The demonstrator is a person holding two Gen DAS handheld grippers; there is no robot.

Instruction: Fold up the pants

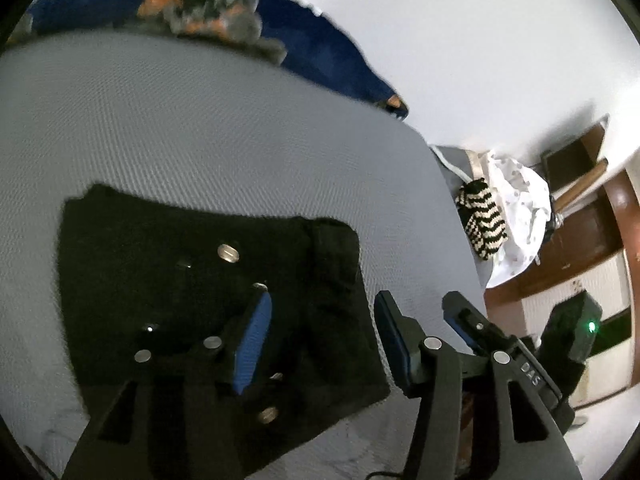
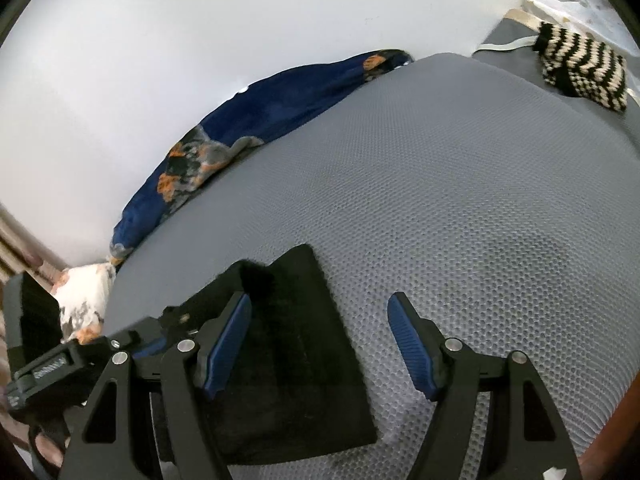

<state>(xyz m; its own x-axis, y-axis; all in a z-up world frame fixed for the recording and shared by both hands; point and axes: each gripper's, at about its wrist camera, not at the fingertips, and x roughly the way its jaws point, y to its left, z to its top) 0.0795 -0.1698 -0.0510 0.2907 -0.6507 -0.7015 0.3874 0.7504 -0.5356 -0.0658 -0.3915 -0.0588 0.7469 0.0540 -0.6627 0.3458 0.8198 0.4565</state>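
Pants (image 1: 208, 304), black and already gathered into a compact squarish bundle, lie flat on the grey mesh-textured mattress (image 1: 200, 128), near its front edge. Metal buttons or rivets glint on the top layer in the left wrist view, which suggests denim or a similarly heavy cloth, though the fabric is too dark to tell its weave. Such cloth should handle as soft but weighty: it will hold a crease, drape under its own mass when lifted, and is unlikely to slip from ribbed pads.

Over the bundle's right half hangs the left gripper (image 1: 320, 340), its blue-padded fingers spread wide with nothing between them; one pad sits above the black cloth, the other just past the right edge, above the mattress. A sensible hold would be that right edge or a corner, pinching all layers together so the stack does not splay.

Further right, the right gripper (image 2: 320, 344) is likewise wide apart and empty, straddling the same edge of the bundle, close beside the left tool. Behind, a blue blanket (image 2: 256, 116) lies along the wall, and a striped knit piece (image 2: 580, 68) rests well apart at the far right.
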